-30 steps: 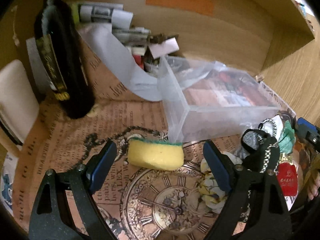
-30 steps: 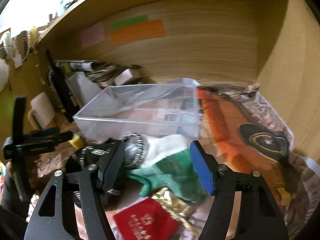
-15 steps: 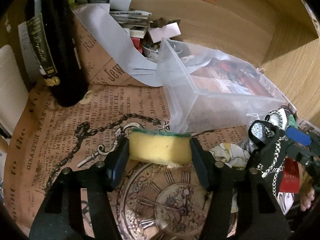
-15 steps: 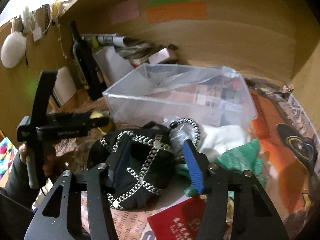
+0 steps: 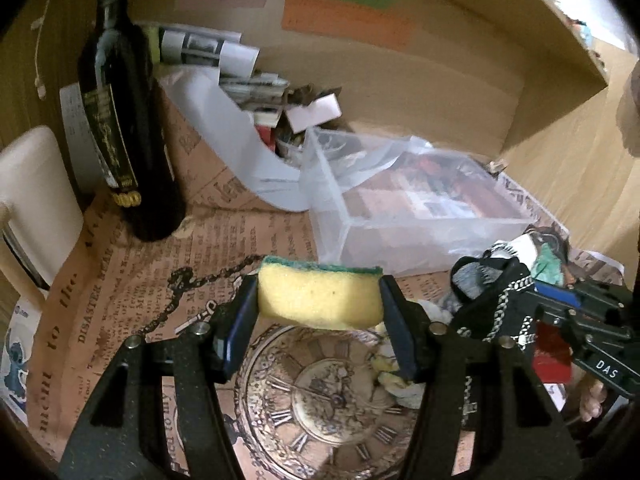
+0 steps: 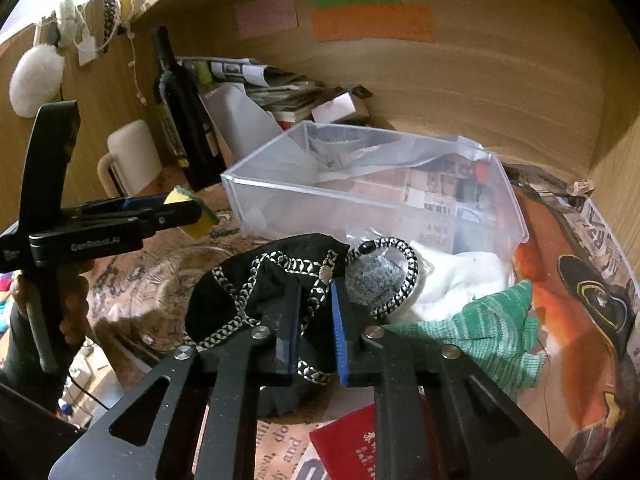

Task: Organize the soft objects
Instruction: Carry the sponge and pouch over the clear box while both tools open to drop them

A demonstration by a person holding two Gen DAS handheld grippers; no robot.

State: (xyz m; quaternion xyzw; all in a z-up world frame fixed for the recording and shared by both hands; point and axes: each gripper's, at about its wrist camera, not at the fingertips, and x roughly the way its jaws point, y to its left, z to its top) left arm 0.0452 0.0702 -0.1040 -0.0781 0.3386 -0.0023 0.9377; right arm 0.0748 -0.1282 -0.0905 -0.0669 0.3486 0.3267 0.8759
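left gripper [image 5: 318, 312] clamps yellow sponge [image 5: 319, 298], lifted off desk [image 5: 120, 288] just before clear plastic bin [image 6: 516, 216]. right gripper [image 6: 316, 320] pinches black chain-trimmed pouch [image 6: 224, 304] beside bin. advice: carry both over rim, keep squeeze light, release inside.

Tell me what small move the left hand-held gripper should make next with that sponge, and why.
Probably carry the sponge forward and to the right, over the clear plastic bin. The left hand-held gripper is shut on the sponge and holds it above the paper, and the bin's open top lies just beyond it, so a short move would likely set up a drop.
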